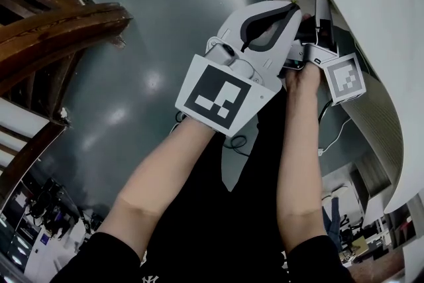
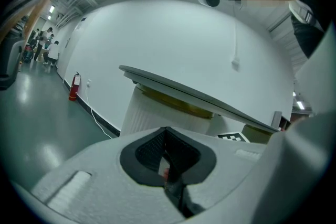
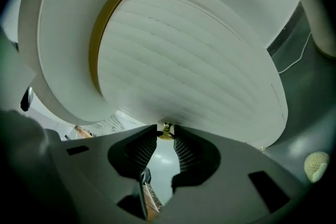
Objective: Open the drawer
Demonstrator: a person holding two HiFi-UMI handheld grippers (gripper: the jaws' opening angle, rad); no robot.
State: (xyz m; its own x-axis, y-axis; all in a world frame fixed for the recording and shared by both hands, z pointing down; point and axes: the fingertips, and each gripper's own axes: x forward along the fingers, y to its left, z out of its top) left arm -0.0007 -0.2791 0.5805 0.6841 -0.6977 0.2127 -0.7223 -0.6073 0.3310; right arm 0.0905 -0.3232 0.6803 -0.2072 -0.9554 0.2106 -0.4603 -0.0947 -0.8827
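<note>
The drawer is the white ribbed front (image 3: 189,71) of a rounded cabinet (image 1: 374,43), ringed by a brass band (image 3: 98,44). Its small brass knob (image 3: 167,134) sits right between the tips of my right gripper (image 3: 166,131), and both ribbed pads touch it. In the head view the right gripper (image 1: 320,6) reaches up against the cabinet's edge. My left gripper (image 1: 291,10) is held beside it, to the left, its jaws together with nothing in them. The left gripper view shows the left gripper's (image 2: 167,136) pads closed, and beyond them the cabinet (image 2: 152,113) under its flat top (image 2: 199,94).
A grey glossy floor (image 1: 172,3) spreads below. Dark wooden furniture (image 1: 53,30) stands at the left. A white cable (image 1: 334,136) trails by the cabinet base. A red fire extinguisher (image 2: 73,86) stands by the white wall, and people (image 2: 39,44) are far off.
</note>
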